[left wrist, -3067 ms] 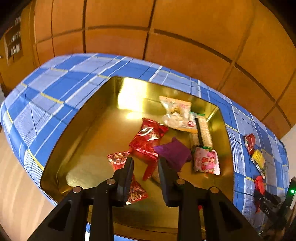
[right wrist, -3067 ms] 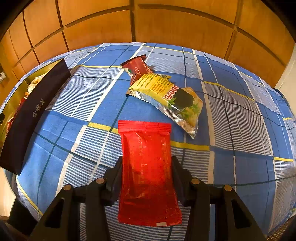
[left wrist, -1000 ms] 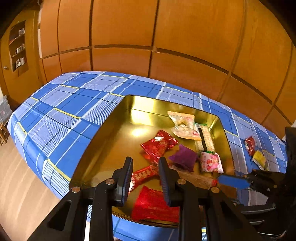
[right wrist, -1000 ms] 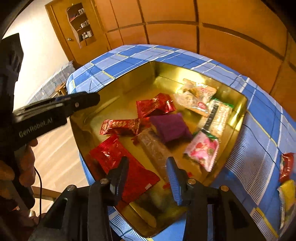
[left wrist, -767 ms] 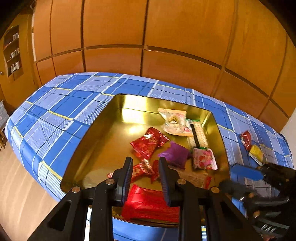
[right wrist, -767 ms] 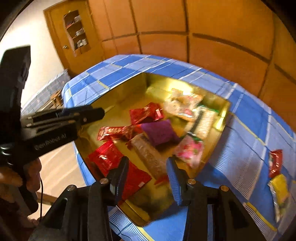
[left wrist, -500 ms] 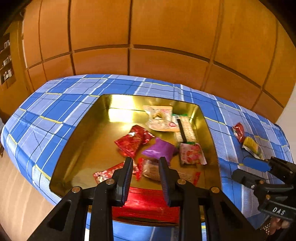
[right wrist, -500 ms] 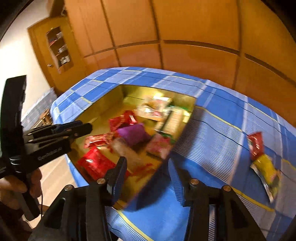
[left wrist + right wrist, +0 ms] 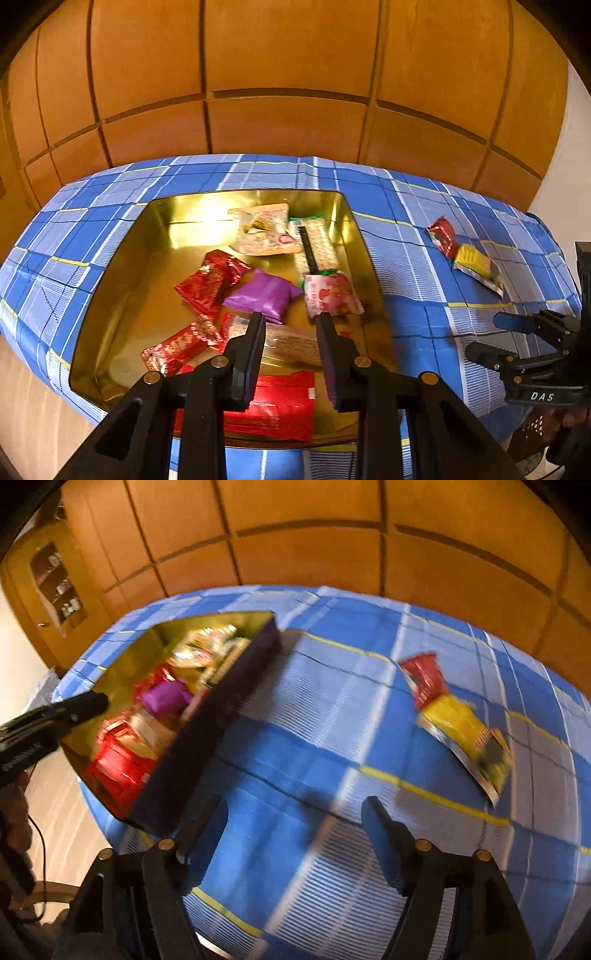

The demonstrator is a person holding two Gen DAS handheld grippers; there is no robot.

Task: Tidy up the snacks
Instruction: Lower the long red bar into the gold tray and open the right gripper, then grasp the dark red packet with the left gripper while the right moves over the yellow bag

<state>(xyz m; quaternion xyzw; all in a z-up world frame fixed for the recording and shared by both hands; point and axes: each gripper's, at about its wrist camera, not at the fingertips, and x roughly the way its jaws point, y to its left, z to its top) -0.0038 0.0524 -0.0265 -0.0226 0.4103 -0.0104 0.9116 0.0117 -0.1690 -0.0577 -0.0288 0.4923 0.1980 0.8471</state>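
A gold tin tray (image 9: 118,295) on the blue plaid cloth holds several snack packets: a flat red packet (image 9: 280,406) at the near edge, a purple one (image 9: 262,295), a pink one (image 9: 330,295). My left gripper (image 9: 290,321) hovers over the tray's near side, its jaws a little apart with nothing between them. My right gripper (image 9: 293,805) is over bare cloth right of the tray's dark outer wall (image 9: 207,738); its jaws are opening and hold nothing. Farther right on the cloth lie a small red packet (image 9: 424,679) and a yellow packet (image 9: 465,731).
Wood-panelled wall runs behind the table. The cloth's edge (image 9: 37,354) drops to the floor left of the tray. A cabinet with shelves (image 9: 59,587) stands at far left. The right gripper (image 9: 484,334) shows at the right of the left wrist view.
The flat red packet went from the right gripper on the cloth into the tray. The right gripper has since swung right, off the tray and over the cloth, jaws widening. The left view drifted right.
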